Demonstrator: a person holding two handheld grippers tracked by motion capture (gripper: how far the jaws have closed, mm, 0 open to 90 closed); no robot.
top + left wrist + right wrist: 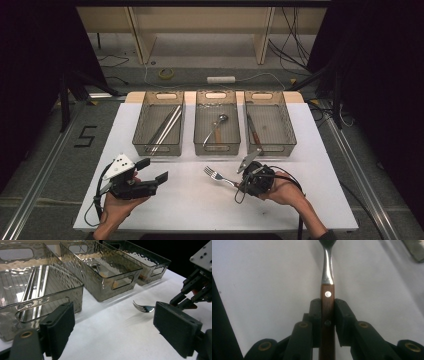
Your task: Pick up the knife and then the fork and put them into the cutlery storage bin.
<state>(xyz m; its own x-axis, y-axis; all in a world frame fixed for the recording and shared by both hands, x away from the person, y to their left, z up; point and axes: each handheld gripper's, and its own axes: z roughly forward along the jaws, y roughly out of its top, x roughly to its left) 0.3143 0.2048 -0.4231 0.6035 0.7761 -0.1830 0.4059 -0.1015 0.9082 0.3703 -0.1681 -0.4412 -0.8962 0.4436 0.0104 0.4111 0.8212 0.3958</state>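
High view shows a white table (165,200) with three smoky clear bins in a row near its far edge. The left bin (159,123) holds long metal rods (166,129), the middle bin (216,122) holds a spoon (216,127), and the right bin (270,122) holds a knife (252,131) with a brown handle. The bins stand close to each other with only narrow gaps between them, and their near walls make a line across the table. In front of this line the white surface is bare and wide, from the left edge to the right edge, and both grippers are in this free part. The near edge of the table is just behind the two hands.

The right gripper (239,184) is near the middle of the free area, in front of the gap between the middle bin and the right bin. Its jaws are pressed on the brown wooden handle of a fork (218,176). In the right gripper view the two black pads (315,315) sit tight on both sides of the handle, and the metal neck of the fork (327,293) goes straight forward from them. The prongs point to the left and a little toward the bins. I cannot tell whether the prongs touch the table.

The left gripper (152,170) is in front of the left bin, well apart from the fork. Its jaws are spread wide and nothing is between them. In the left gripper view the fork (143,307) is seen between its two pads, but far off.
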